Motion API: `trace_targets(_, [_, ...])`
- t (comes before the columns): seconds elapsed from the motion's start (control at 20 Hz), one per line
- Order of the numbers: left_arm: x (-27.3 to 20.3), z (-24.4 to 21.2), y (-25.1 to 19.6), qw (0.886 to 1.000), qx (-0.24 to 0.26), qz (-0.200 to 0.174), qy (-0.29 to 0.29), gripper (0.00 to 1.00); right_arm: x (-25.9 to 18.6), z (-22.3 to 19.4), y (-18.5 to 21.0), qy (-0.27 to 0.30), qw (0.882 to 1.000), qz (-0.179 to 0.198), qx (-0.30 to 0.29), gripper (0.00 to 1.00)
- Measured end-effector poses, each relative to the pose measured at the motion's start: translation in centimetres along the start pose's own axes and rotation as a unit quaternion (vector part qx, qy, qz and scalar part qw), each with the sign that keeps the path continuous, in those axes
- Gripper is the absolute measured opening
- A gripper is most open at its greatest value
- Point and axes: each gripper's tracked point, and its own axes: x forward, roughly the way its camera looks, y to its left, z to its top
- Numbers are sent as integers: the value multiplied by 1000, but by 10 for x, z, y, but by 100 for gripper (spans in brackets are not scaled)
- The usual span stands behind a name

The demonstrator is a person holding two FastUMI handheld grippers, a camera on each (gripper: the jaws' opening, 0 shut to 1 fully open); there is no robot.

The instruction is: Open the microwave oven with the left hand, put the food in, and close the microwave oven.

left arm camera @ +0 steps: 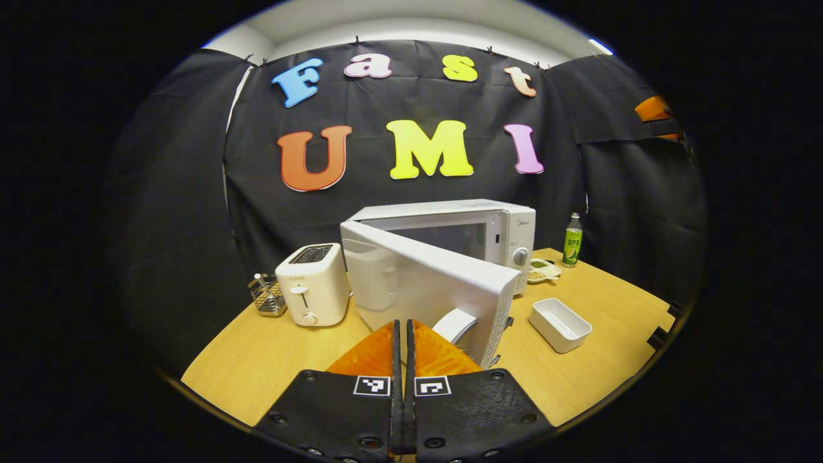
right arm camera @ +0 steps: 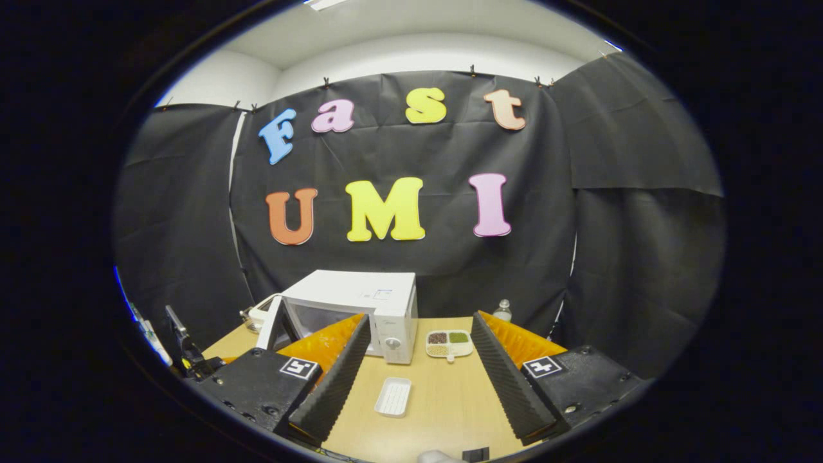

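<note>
The white microwave (left arm camera: 495, 225) stands at the back of the wooden table (left arm camera: 270, 360), its door (left arm camera: 424, 283) swung partly open toward me. My left gripper (left arm camera: 402, 325) is shut with nothing between its fingers, its tips just left of the door handle (left arm camera: 454, 325). The food, a small divided dish (right arm camera: 449, 343) of grains and beans, lies right of the microwave (right arm camera: 360, 296). My right gripper (right arm camera: 420, 321) is held open above the table's near side and holds nothing. The same dish (left arm camera: 542, 270) sits beside the microwave's control panel.
A white rectangular container (left arm camera: 560, 324) lies on the table in front of the dish. A white toaster (left arm camera: 313, 292) and a wire holder (left arm camera: 267, 296) stand left of the microwave. A green-labelled bottle (left arm camera: 571, 240) stands at the back right.
</note>
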Motion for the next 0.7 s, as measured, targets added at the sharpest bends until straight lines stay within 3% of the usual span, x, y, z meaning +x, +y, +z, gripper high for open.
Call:
trace_targets(0.05, [5, 0, -8, 1000, 4, -7, 2, 0, 1, 0, -3, 0, 1000, -1, 0, 92])
trace_targets(0.1, [11, 1, -15, 1000, 7, -14, 3, 0, 1, 2, -5, -2, 1000, -2, 1, 100])
trace_targets(0.15, [18, 5, -24, 1000, 12, -23, 1, 0, 1, 5, -9, -6, 1000, -5, 3, 100])
trace_targets(0.2, [23, 7, -32, 999, 15, -31, 1, 0, 2, 8, -11, -8, 1000, -6, 5, 92])
trace_targets(0.3, [36, 10, -47, 999, 18, -41, -1, 0, 1, 8, -18, -10, 1000, -9, 7, 92])
trace_targets(0.35, [43, 12, -54, 999, 16, -46, -2, 0, 3, 9, -22, -10, 1000, -12, 7, 100])
trace_targets(0.4, [50, 12, -60, 999, 15, -50, -1, 0, 3, 9, -25, -9, 1000, -15, 6, 92])
trace_targets(0.7, [100, 19, -94, 997, 16, -71, -1, 0, 12, 10, -36, -1, 1000, -17, -3, 92])
